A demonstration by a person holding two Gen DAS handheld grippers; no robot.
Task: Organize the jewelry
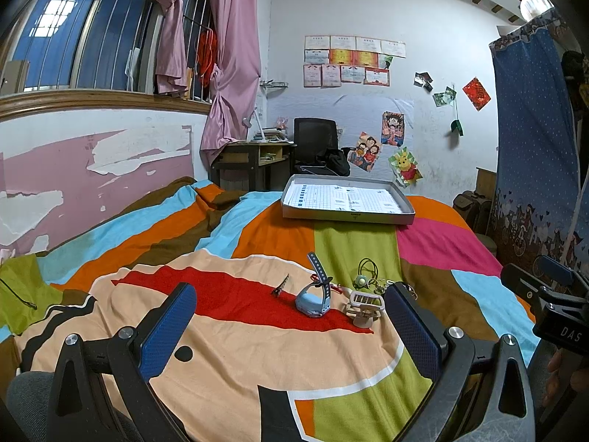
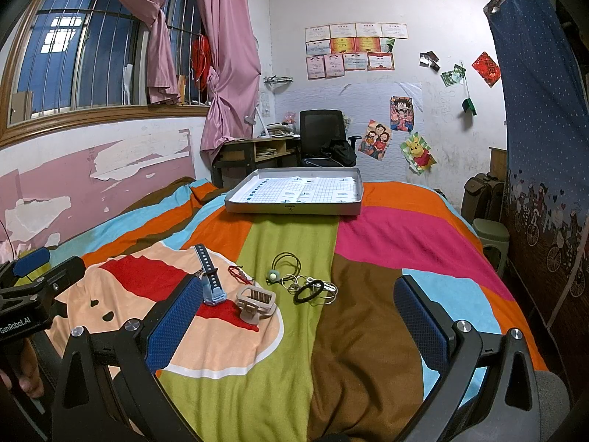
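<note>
Jewelry lies on a colourful bedspread. A blue watch (image 1: pixel 313 294) (image 2: pixel 210 280), a beige claw hair clip (image 1: pixel 364 307) (image 2: pixel 256 304), a small dark hair clip (image 1: pixel 280 286), a green-bead hair tie (image 1: pixel 362 276) (image 2: pixel 279 267), a red cord (image 2: pixel 240 274), rings and a black hair band (image 2: pixel 311 289) lie together. A grey tray (image 1: pixel 348 217) (image 2: pixel 294 208) lined with grid paper sits beyond them. My left gripper (image 1: pixel 291 305) is open and empty, just short of the watch. My right gripper (image 2: pixel 298 302) is open and empty, near the rings.
A desk (image 1: pixel 254 158) and a black chair (image 1: pixel 316 140) stand past the bed's far end. A window wall runs along the left. A blue curtain (image 2: pixel 541 129), a suitcase and a green stool (image 2: pixel 491 235) are at the right.
</note>
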